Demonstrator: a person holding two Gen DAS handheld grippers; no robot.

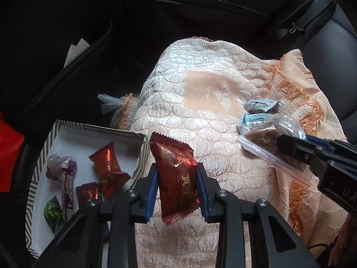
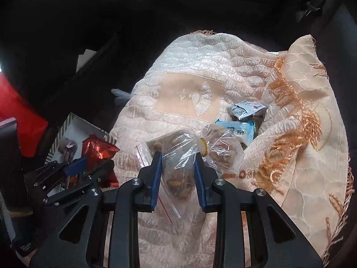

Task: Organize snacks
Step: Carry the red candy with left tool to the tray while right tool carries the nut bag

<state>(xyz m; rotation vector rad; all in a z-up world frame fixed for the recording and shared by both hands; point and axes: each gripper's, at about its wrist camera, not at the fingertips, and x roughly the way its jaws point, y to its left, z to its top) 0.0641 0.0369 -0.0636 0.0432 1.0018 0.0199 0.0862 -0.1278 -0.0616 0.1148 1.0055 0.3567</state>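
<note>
My left gripper [image 1: 177,167] is shut on a red foil snack packet [image 1: 175,176], held upright just right of the striped box [image 1: 142,154]. Inside the box lie more red packets [image 1: 109,163], a purple candy [image 1: 59,167], a dark stick pack [image 1: 67,192] and a green packet [image 1: 52,212]. My right gripper [image 2: 177,156] is shut on a clear zip bag of brown snacks [image 2: 176,154] over the quilted cloth. In the left wrist view the right gripper [image 1: 283,144] comes in from the right, with the same zip bag [image 1: 265,134] at its tip.
A peach quilted cloth [image 1: 200,102] with orange fringe covers the seat. On it lie a grey-white wrapper [image 2: 245,109], a blue-white packet [image 2: 239,130] and another clear bag [image 2: 223,149]. A red bag [image 1: 9,154] sits at far left, dark car seats all around.
</note>
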